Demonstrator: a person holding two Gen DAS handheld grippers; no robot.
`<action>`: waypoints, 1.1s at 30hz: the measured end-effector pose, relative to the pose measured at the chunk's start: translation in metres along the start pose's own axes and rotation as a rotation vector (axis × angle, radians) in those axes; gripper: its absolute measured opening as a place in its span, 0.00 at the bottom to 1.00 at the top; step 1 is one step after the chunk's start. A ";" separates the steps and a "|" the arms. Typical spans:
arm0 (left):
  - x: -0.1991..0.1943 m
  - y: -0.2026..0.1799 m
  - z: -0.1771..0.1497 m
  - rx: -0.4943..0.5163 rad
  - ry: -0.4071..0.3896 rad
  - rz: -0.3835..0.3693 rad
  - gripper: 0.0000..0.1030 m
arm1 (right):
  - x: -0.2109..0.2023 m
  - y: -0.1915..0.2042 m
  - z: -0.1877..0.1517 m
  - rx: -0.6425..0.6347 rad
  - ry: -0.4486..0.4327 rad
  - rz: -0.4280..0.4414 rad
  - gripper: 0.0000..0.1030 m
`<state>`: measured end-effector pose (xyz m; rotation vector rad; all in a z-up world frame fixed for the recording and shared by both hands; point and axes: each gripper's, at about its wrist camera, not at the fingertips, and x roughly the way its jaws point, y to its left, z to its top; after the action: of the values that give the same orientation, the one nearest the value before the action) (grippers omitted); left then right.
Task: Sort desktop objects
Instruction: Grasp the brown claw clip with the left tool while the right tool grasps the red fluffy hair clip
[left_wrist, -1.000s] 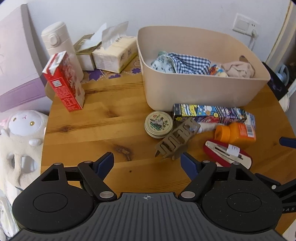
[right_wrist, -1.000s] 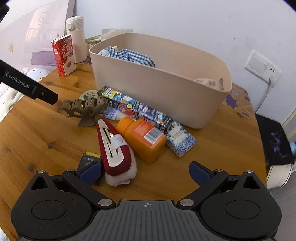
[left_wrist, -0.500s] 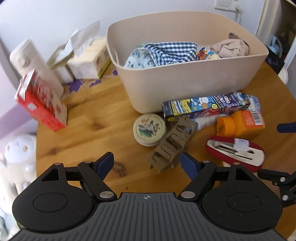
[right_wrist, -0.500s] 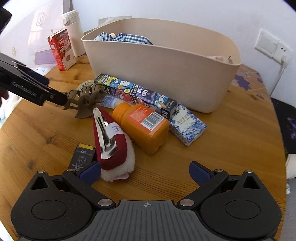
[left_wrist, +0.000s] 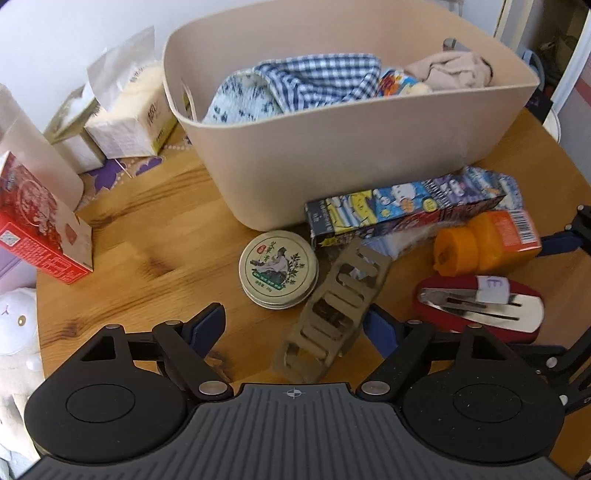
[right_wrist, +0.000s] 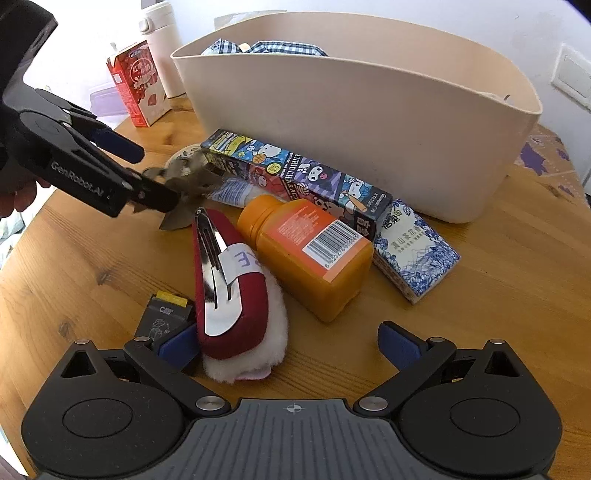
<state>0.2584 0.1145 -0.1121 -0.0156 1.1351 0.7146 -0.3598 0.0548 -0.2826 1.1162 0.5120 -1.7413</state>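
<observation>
Two grippers, both spread wide and holding nothing. Left gripper (left_wrist: 293, 326) straddles a brown hair claw (left_wrist: 334, 314) on the table (left_wrist: 147, 236); right gripper (right_wrist: 288, 341) hovers beside a red hair clip (right_wrist: 231, 280).

black hand-held gripper (right_wrist: 122, 168) | blue pads (right_wrist: 118, 144) | white "GenRobot.AI" marking (side)

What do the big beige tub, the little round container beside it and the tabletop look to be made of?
The tub looks like matte moulded plastic: smooth, seamless walls with a rounded rim. The round container seems to be a metal tin, with a printed lid and a shiny rolled edge. The tabletop looks like varnished wood, with visible grain and knots.
</observation>
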 end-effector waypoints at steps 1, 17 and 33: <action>0.004 0.001 0.001 -0.003 0.007 -0.002 0.81 | 0.002 -0.001 0.001 -0.003 0.003 0.004 1.00; 0.016 -0.002 0.002 -0.012 0.037 -0.110 0.54 | 0.007 0.013 0.008 -0.046 -0.019 0.001 0.72; 0.003 -0.009 -0.014 0.066 -0.016 -0.139 0.37 | -0.011 0.019 -0.015 -0.003 -0.021 -0.011 0.37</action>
<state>0.2522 0.1034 -0.1241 -0.0329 1.1304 0.5526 -0.3350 0.0627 -0.2777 1.0938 0.5085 -1.7591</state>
